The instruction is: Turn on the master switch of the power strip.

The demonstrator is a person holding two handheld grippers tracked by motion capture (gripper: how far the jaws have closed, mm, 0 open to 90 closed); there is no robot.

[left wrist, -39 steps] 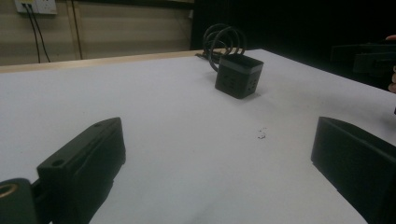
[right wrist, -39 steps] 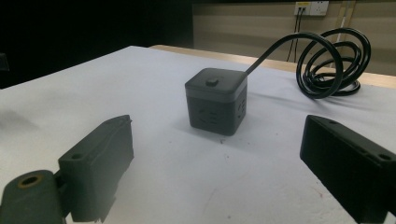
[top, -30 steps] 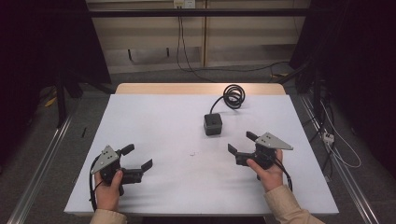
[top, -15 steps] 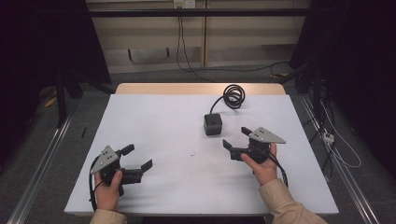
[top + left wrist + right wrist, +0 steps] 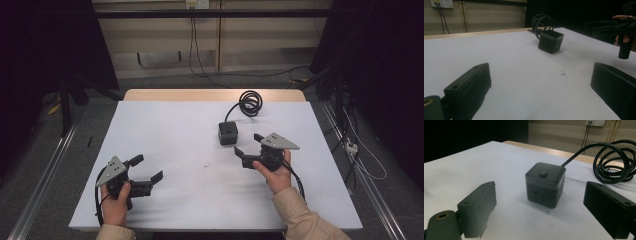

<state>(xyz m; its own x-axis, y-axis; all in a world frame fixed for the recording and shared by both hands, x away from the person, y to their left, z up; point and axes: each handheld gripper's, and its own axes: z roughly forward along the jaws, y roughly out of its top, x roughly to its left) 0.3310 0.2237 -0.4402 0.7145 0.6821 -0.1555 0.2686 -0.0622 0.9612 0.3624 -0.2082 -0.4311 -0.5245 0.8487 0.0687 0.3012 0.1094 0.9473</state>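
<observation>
High view: white table (image 5: 175,130), wooden strip along its far edge. Black cube (image 5: 228,133) right of centre on the far half, upright; its cable runs to a coil (image 5: 250,103) near the far edge. Right gripper (image 5: 251,143) held in the right hand (image 5: 274,172), just beside the cube on its near-right side, not touching; jaws spread, nothing between them. Left gripper (image 5: 148,168) held in the left hand (image 5: 116,202) at the near-left part of the table, well apart from the cube; jaws spread, empty.

Left gripper view: two black jaws wide apart over bare table; cube (image 5: 550,41) far ahead, coil (image 5: 543,21) behind it; other gripper at the right edge.

Right gripper view: jaws apart, cube (image 5: 545,184) close ahead between their lines, button on top, sockets on its sides; coil (image 5: 614,162) at the upper right.
</observation>
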